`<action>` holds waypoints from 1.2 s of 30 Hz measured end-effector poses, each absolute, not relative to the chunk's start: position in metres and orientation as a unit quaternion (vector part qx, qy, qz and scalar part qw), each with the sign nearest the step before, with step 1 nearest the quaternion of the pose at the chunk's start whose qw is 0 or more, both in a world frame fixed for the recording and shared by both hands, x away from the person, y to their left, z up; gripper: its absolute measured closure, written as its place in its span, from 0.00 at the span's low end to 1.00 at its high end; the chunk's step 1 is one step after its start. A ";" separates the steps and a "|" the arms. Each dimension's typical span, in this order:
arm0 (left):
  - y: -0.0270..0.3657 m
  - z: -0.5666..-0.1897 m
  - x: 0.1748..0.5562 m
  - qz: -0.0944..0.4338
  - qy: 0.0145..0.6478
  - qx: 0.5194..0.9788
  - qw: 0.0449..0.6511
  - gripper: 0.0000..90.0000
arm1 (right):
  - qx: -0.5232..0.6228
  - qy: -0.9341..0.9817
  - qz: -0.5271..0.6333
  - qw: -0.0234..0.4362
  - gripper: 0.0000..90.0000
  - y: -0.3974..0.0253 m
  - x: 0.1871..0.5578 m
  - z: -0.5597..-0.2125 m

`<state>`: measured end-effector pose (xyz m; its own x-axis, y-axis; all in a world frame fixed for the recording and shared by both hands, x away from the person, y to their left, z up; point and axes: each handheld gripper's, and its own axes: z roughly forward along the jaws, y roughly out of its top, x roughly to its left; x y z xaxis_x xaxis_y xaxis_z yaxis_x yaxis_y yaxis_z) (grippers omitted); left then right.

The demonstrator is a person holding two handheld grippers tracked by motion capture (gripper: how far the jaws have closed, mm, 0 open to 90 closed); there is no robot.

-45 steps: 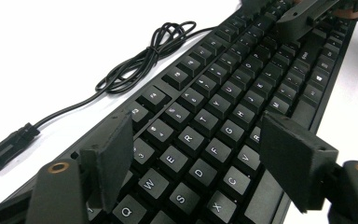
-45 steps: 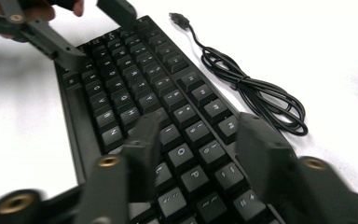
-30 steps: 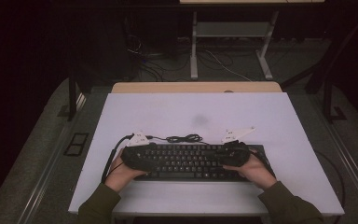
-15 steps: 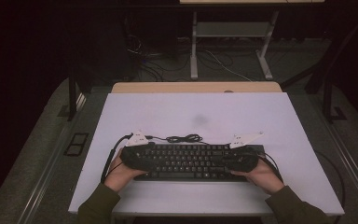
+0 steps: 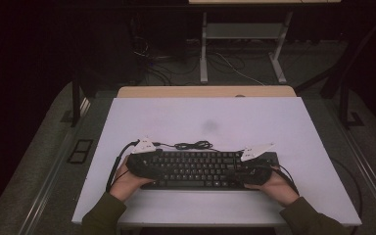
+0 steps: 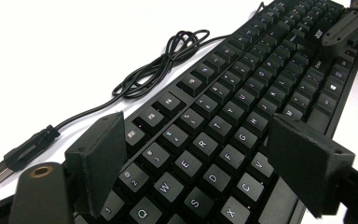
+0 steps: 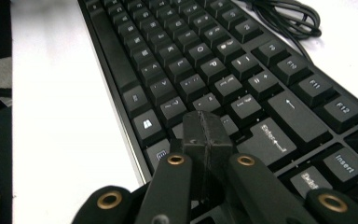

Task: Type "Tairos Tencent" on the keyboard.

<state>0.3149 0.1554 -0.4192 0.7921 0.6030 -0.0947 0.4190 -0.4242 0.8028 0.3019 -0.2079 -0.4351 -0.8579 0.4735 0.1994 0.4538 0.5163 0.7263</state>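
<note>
A black keyboard [image 5: 200, 169] lies across the near middle of the white table [image 5: 205, 117]. Its thin black cable [image 5: 193, 145] is coiled just behind it. My left gripper [image 5: 149, 166] is at the keyboard's left end. In the left gripper view that gripper [image 6: 200, 144] is open, its jaws spread across the key rows [image 6: 242, 93] around Q, W, E and R. The cable's USB plug [image 6: 18, 156] rests on the table beside it. My right gripper [image 5: 247, 172] is at the right end. Its jaws [image 7: 207, 133] are shut together, empty, over the keys [image 7: 205, 60] near Enter.
A wooden strip [image 5: 205, 91] borders the table's far edge. Beyond it stand a metal frame [image 5: 245, 44] and loose floor cables [image 5: 152, 58]. Bare white tabletop stretches behind the keyboard and to both sides.
The right hand has slid a little toward the keyboard's right end and nearer the person, and its gripper has turned. The left hand and the keyboard have stayed put.
</note>
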 end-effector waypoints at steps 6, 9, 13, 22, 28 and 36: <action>0.155 -0.419 0.315 0.101 0.307 0.836 0.444 0.22 | 0.266 0.874 0.405 0.012 0.99 -0.208 0.302 -0.437; 0.154 -0.420 0.316 0.103 0.306 0.835 0.445 0.23 | 0.263 0.877 0.402 0.009 0.99 -0.208 0.303 -0.439; 0.150 -0.420 0.317 0.098 0.306 0.835 0.447 0.29 | 0.263 0.877 0.402 0.009 0.99 -0.208 0.303 -0.439; 0.138 -0.423 0.323 0.074 0.297 0.843 0.442 0.72 | 0.264 0.877 0.402 0.008 0.99 -0.208 0.303 -0.439; 0.130 -0.425 0.326 0.059 0.295 0.851 0.430 0.99 | 0.265 0.876 0.403 0.008 0.99 -0.208 0.303 -0.439; 0.121 -0.428 0.329 0.054 0.286 0.865 0.410 0.99 | 0.265 0.876 0.404 0.008 0.99 -0.208 0.303 -0.439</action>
<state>0.3288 0.1214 -0.4283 0.8306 0.5388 -0.1409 0.4502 -0.5008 0.7392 0.3031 -0.2076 -0.4394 -0.8599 0.4698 0.1999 0.4571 0.5338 0.7114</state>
